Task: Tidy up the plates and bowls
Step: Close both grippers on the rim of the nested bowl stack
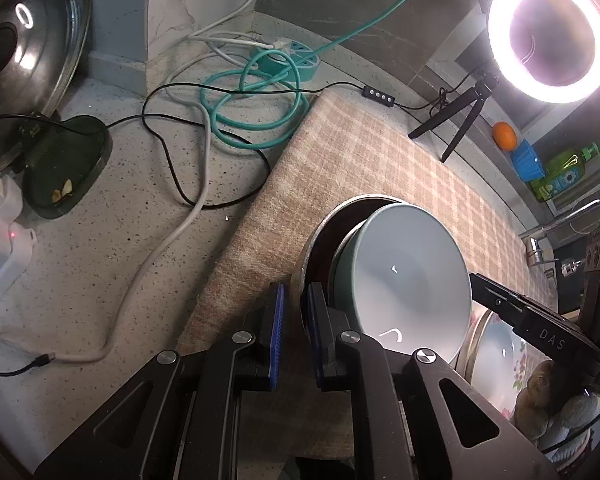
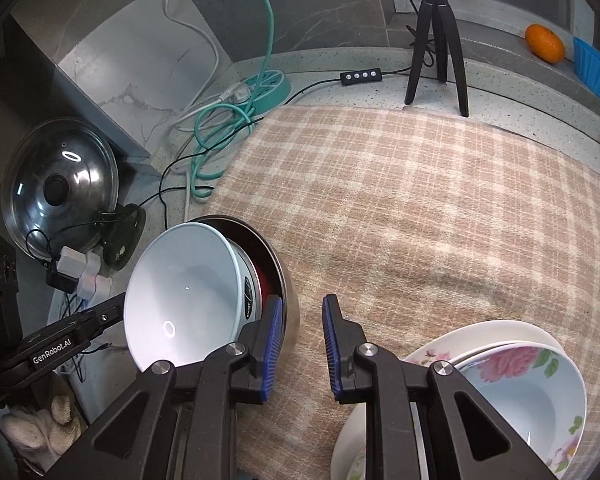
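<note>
Where the left gripper [image 1: 294,332] meets the steel bowl [image 1: 306,256], its blue pads are pinched together on the near rim, though the fingers cover the contact itself. A pale blue bowl [image 1: 404,280] leans tilted inside the steel bowl, hiding most of its dark interior and its far wall. Both sit on the checked cloth [image 2: 420,200]. Further right, the right gripper [image 2: 298,340] has its jaws apart with only cloth showing between them; its left pad lies against, or just in front of, the steel bowl's side; I cannot tell which. At far right a stack of floral dishes [image 2: 520,376] is cut off by the frame and partly covered by the gripper's arm.
</note>
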